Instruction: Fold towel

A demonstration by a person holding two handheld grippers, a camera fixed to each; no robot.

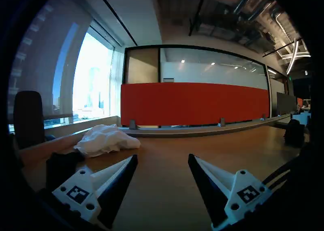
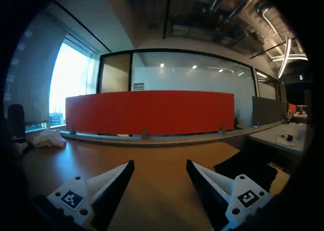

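While the towel lies as a crumpled white heap at the left of the left gripper view, I judge the fold not yet begun: it has still to be picked up, spread flat and folded. It rests on the table near the far-left edge, below the window, with a small black object just beside it. The left gripper points past it, jaws wide and holding nothing. Across the centre, bare wood runs open to the red partition, which gives good room for spreading.

In the right gripper view the towel sits small at far left, well apart from the right gripper, whose jaws are also wide and empty. At lower right a dark flat thing lies near the table's right edge, so room looks tighter there.
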